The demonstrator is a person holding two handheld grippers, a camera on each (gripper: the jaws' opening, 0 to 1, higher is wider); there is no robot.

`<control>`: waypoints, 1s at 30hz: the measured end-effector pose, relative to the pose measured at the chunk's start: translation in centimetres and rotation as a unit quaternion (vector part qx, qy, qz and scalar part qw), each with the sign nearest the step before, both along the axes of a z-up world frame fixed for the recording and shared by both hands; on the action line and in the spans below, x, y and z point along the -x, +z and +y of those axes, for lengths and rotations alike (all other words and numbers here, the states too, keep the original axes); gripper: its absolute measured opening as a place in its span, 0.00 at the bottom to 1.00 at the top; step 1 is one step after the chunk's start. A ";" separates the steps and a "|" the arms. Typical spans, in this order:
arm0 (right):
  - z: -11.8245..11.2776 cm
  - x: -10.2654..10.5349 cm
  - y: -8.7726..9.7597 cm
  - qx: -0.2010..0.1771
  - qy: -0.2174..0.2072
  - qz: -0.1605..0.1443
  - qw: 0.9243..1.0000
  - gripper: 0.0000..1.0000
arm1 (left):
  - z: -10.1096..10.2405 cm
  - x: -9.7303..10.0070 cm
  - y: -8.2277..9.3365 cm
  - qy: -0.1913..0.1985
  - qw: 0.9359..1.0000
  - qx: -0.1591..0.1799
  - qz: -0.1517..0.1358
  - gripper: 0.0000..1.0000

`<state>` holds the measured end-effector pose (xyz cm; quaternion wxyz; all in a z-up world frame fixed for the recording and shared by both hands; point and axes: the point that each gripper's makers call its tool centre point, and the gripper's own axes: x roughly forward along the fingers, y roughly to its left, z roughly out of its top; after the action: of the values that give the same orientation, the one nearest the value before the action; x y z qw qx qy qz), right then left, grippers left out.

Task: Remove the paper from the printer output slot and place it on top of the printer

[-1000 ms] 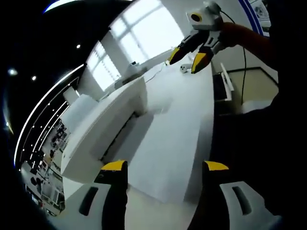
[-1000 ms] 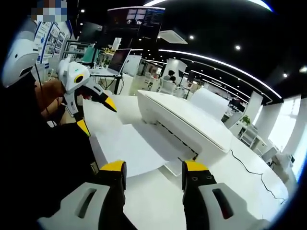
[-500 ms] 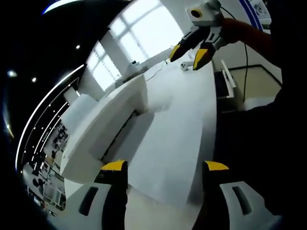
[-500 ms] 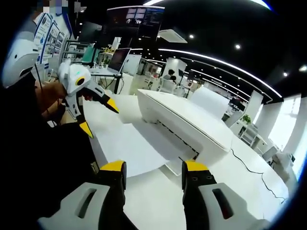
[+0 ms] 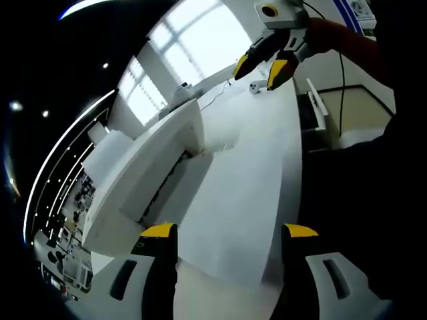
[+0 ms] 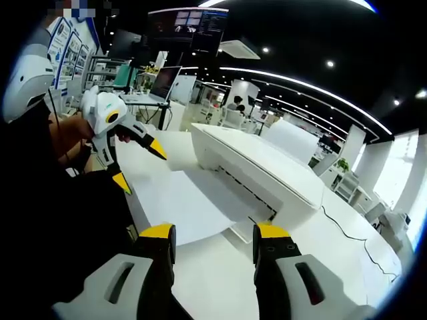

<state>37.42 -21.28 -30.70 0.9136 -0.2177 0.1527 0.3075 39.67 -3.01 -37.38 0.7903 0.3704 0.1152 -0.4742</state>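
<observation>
Now paper (image 6: 190, 207) lies flat out of printer (image 6: 257, 167) slot, toward 7 o'clock. Left gripper (image 6: 137, 163) jaws apart, moved lower toward sheet edge, perhaps not touching. Right gripper (image 6: 213, 243) released, hovers near. Grasp comes next.

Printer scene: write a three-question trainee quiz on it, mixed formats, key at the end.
1. True or false: the paper sheet lies on top of the printer.
2. The left claw is: A open, B shut on the sheet, C shut on a cable.
3. Fill in: the right claw is ___.

Key: 1 false, the sheet sticks out of the output slot. 2 A. 3 open.
</observation>
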 end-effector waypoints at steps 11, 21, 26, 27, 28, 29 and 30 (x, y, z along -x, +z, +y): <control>-0.2 0.1 0.1 -0.001 -0.001 -0.002 1.000 0.42 | -0.5 0.0 -0.1 -0.002 1.000 0.000 -0.011 0.65; -0.1 0.1 0.1 0.000 -0.002 -0.002 1.000 0.42 | 0.2 -0.5 0.1 -0.002 1.000 -0.020 -0.023 0.65; -0.1 0.1 0.2 0.000 -0.001 -0.003 1.000 0.42 | 0.5 -0.5 0.4 -0.003 0.999 -0.023 -0.024 0.65; -0.1 0.1 0.2 -0.001 -0.001 -0.004 1.000 0.42 | -0.3 -0.3 -0.5 -0.002 0.999 -0.026 -0.026 0.65; -0.1 0.1 0.2 -0.001 -0.001 -0.004 1.000 0.41 | -0.9 -0.1 -1.2 -0.001 0.999 -0.026 -0.027 0.65; -0.1 0.1 0.2 -0.001 -0.001 -0.004 1.000 0.41 | -1.2 0.0 -1.5 -0.001 0.999 -0.027 -0.028 0.65; -0.1 0.1 0.2 -0.001 -0.002 -0.003 1.000 0.41 | -1.3 0.1 -1.6 0.000 0.999 -0.029 -0.029 0.65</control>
<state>37.30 -21.37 -30.50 0.9148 -0.2175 0.1497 0.3055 39.61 -4.35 -38.99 0.7825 0.4064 0.1057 -0.4597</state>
